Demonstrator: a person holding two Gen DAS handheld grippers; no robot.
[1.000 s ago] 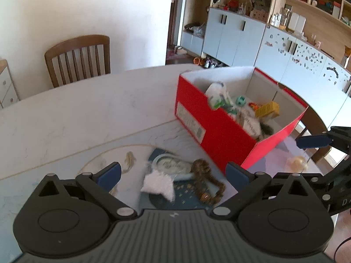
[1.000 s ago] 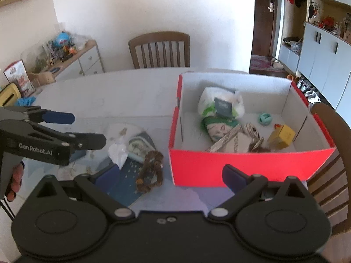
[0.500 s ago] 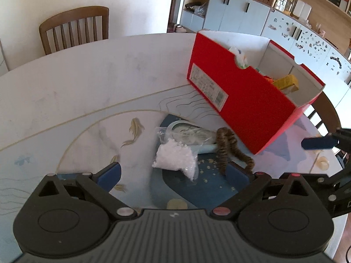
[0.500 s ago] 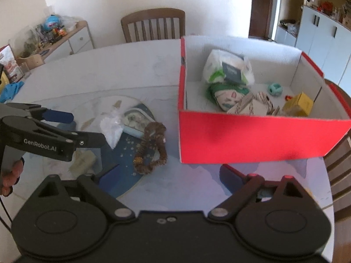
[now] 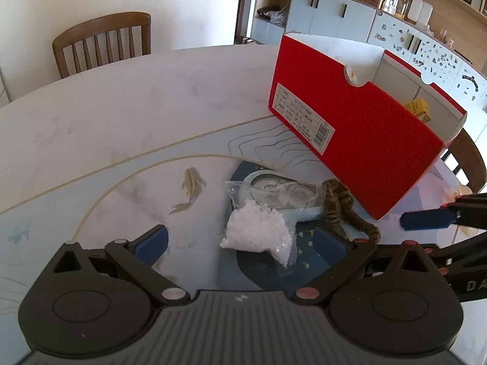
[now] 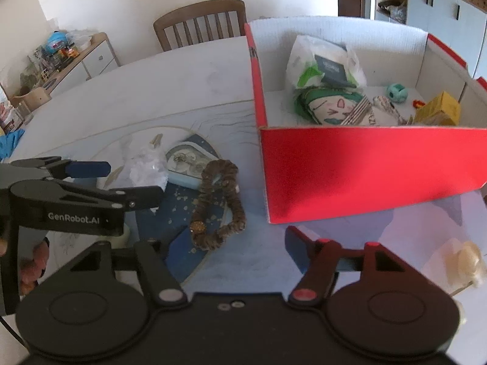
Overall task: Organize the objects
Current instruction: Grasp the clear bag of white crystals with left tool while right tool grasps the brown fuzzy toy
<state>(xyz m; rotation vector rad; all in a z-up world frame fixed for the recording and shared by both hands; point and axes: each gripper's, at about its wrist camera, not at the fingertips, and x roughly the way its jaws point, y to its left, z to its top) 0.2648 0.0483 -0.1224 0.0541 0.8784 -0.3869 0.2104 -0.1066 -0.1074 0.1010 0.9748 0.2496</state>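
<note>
Red cardboard fills the right of both my views: the box (image 6: 365, 167) stands on the table (image 5: 121, 106), open at the top, and I judge it to be where everything is meant to end up. Inside it I see a white-and-green bag (image 6: 322, 60), a printed green pouch (image 6: 322, 106), a small teal ball (image 6: 397, 92) and a yellow carton (image 6: 441, 111), heaped loosely toward the back and right.

Three things lie outside, just left of the box: a clear bag of white crystals (image 5: 258, 232), a bagged round item (image 5: 274, 187) touching it from behind, and a brown scrunchie (image 6: 220, 200) looped nearest the box wall.

My left gripper (image 5: 243, 240) is spread wide with nothing between its fingers, low over the table, straddling the crystal bag; I read that as lining up for a pick. My right gripper (image 6: 231, 243) is likewise wide open and empty, with the scrunchie just ahead of its left finger, probably its own target.

Soft, crinkly plastic may slip or bunch, so I would close on the bag's full part.
</note>
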